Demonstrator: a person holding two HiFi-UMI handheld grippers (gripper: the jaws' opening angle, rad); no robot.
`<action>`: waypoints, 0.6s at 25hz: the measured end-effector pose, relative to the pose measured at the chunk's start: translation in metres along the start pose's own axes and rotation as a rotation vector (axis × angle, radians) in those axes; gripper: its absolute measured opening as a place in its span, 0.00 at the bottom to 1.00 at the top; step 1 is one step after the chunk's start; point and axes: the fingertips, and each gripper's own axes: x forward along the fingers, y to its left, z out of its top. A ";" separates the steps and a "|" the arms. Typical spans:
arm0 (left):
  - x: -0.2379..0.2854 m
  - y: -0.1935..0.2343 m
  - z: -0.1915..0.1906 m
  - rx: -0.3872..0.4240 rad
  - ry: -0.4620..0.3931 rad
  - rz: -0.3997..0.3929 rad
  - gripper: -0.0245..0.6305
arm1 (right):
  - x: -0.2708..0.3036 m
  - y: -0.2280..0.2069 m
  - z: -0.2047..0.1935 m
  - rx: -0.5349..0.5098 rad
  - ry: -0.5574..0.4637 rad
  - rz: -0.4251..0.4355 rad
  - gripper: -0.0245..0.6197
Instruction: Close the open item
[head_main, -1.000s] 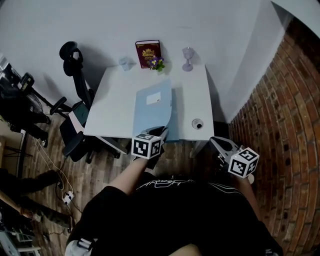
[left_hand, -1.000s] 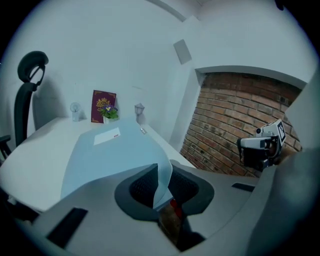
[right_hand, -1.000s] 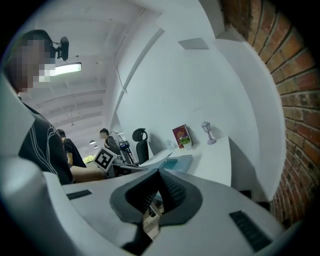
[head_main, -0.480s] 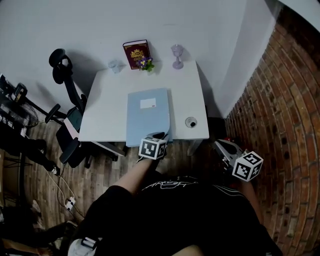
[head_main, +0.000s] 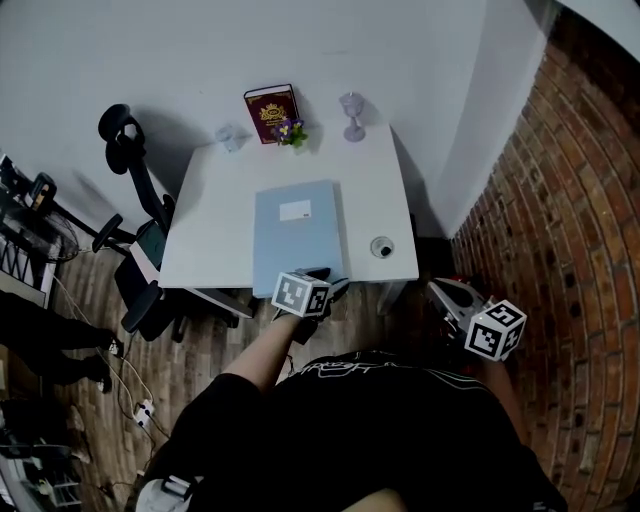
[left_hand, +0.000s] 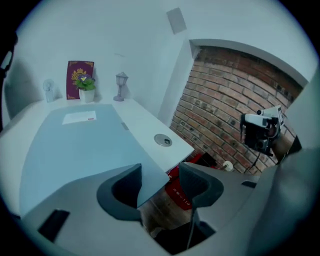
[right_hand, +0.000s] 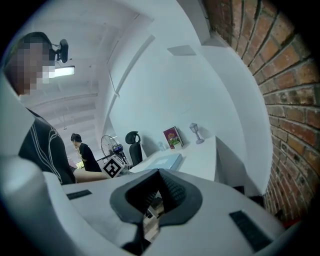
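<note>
A light blue folder (head_main: 295, 232) lies flat and closed on the white table (head_main: 385, 195), with a white label on its cover. My left gripper (head_main: 327, 284) is at the folder's near edge. In the left gripper view the folder's (left_hand: 75, 150) near corner reaches in between the jaws of the left gripper (left_hand: 161, 175). Those jaws have just been opening and stand apart, and the pads do not press on the corner. My right gripper (head_main: 446, 293) hangs off the table's right front corner, shut on nothing; the right gripper view shows the right gripper's (right_hand: 159, 181) pads meeting.
At the table's back stand a red book (head_main: 271, 108), a small flower pot (head_main: 291, 130), a goblet-shaped glass (head_main: 351, 112) and a small glass (head_main: 230, 135). A round cable hole (head_main: 381, 246) is near the front right. A black office chair (head_main: 135, 200) stands left, a brick wall (head_main: 560, 200) right.
The folder's cover, raised at its near end a second ago, now lies flat. My left gripper has sunk to the table's front edge. The right gripper has hardly shifted.
</note>
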 end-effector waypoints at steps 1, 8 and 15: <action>-0.003 -0.002 0.001 0.001 -0.007 -0.016 0.42 | 0.002 0.003 0.002 -0.001 -0.003 0.006 0.04; -0.074 -0.033 0.029 0.036 -0.252 -0.091 0.46 | 0.023 0.060 0.006 -0.047 -0.002 0.126 0.04; -0.194 -0.075 0.034 0.058 -0.426 -0.138 0.35 | 0.044 0.156 0.009 -0.102 0.004 0.297 0.04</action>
